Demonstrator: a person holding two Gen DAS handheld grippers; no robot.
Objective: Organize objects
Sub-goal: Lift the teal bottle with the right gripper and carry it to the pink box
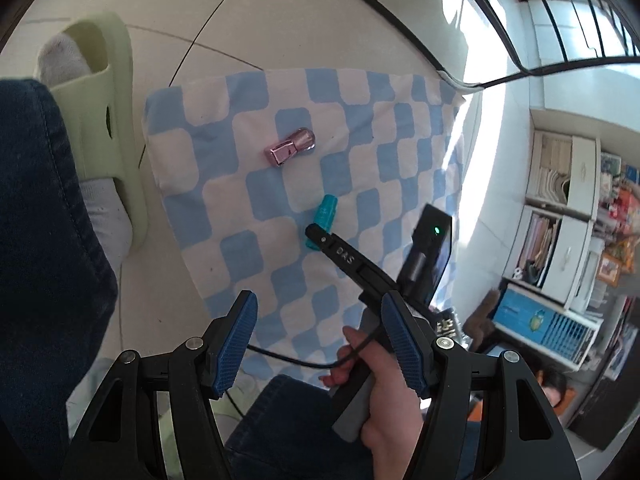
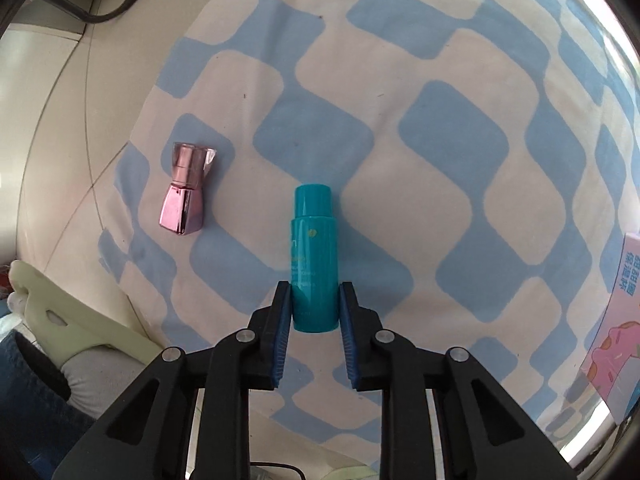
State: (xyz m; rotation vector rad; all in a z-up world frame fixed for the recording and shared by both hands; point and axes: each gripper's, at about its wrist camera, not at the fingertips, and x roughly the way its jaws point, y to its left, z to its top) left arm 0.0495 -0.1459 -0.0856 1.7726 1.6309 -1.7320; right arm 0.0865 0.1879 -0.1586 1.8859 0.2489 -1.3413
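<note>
1. My right gripper [image 2: 314,312] has its blue pads against the lower end of a teal bottle [image 2: 314,248], which lies flat on a blue-and-white checked cloth [image 2: 460,128].
2. My left gripper [image 1: 320,344] hangs with its jaws wide apart, holding nothing.
3. Risk, as I judge it: the grip sits at the bottle's very base, so the smooth round body could slip or swing out when lifted.
4. A pink bottle [image 2: 186,190] lies apart on the cloth, to the teal bottle's left.
5. Only the left view shows my hand [image 1: 380,392] on the right handle, a green slipper [image 1: 116,128] and shelves [image 1: 568,216]; only the right view shows the pads' contact and a pink box [image 2: 616,340].
</note>
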